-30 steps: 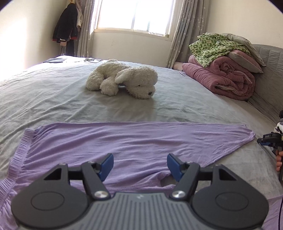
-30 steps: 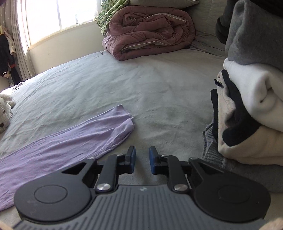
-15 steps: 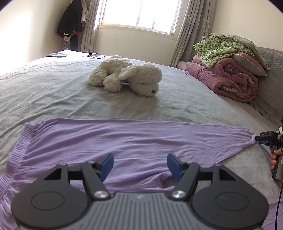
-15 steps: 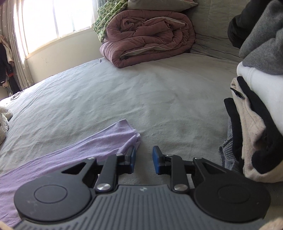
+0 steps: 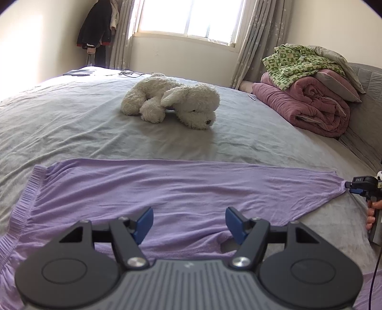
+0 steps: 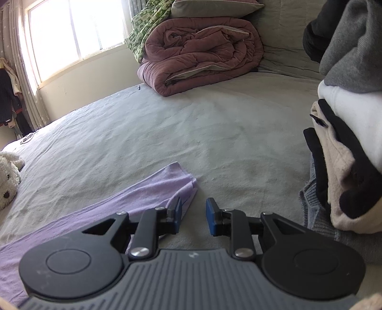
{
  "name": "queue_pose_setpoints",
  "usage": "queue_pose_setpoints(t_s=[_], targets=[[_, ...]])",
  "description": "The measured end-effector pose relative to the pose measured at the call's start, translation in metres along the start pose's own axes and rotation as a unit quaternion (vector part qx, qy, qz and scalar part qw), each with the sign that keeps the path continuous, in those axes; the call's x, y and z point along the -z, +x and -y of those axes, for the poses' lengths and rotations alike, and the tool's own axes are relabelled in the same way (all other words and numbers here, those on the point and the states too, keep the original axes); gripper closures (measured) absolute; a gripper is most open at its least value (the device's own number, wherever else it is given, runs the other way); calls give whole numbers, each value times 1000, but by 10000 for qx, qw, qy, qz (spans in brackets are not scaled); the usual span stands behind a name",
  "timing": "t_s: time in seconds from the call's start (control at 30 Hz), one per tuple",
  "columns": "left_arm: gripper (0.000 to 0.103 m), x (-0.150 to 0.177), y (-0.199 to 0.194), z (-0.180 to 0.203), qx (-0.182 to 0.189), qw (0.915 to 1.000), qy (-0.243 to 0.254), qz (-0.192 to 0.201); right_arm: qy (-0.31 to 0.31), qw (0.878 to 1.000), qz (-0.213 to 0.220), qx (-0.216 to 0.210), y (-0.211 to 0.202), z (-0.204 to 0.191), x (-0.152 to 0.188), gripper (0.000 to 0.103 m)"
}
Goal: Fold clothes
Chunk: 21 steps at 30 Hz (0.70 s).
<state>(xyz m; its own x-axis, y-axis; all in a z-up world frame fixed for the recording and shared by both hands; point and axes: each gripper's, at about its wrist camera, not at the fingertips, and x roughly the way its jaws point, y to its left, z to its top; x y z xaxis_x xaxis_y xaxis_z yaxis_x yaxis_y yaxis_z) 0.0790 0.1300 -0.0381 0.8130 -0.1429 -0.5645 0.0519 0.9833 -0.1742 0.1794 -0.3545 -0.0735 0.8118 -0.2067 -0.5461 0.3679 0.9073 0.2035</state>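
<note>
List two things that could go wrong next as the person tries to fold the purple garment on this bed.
1. The right gripper has open jaws with only its left pad beside the purple garment's leg end, so closing here may catch only an edge, or nothing.
2. The left gripper is open above wrinkled cloth near the crotch; a grasp there may bunch the layers and skew the fold.

Bright window [image 5: 188, 19], curtains [image 5: 253, 38], grey bed [image 5: 71, 124], perhaps padded headboard [image 5: 367, 95].
</note>
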Motion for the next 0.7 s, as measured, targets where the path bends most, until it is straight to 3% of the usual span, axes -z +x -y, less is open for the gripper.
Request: queue_pose_setpoints(t_s=[0.23,0.47,0.5,0.57,0.6,0.7], targets=[[35,0,0,-1,8,10000,-10,-1,-176,9998,-37,38,3,-6,1,68],[35,1,2,0,-9,10000,-2,-28,-544,9981,-104,263,9,-18,4,68],[35,0,2,0,-17,10000,3,-22,-594,9976,-116,323,10,-19,4,72],[35,0,1,-1,-41,10000,2,4,-680,9970,-143,349,10,-21,4,96],[35,-1,0,-1,-54,10000,1,18,-712,9966,-152,375,9,-23,4,101],[35,-2,0,-3,-62,10000,-58,18,-814,9949,-122,580,6,-27,4,102]])
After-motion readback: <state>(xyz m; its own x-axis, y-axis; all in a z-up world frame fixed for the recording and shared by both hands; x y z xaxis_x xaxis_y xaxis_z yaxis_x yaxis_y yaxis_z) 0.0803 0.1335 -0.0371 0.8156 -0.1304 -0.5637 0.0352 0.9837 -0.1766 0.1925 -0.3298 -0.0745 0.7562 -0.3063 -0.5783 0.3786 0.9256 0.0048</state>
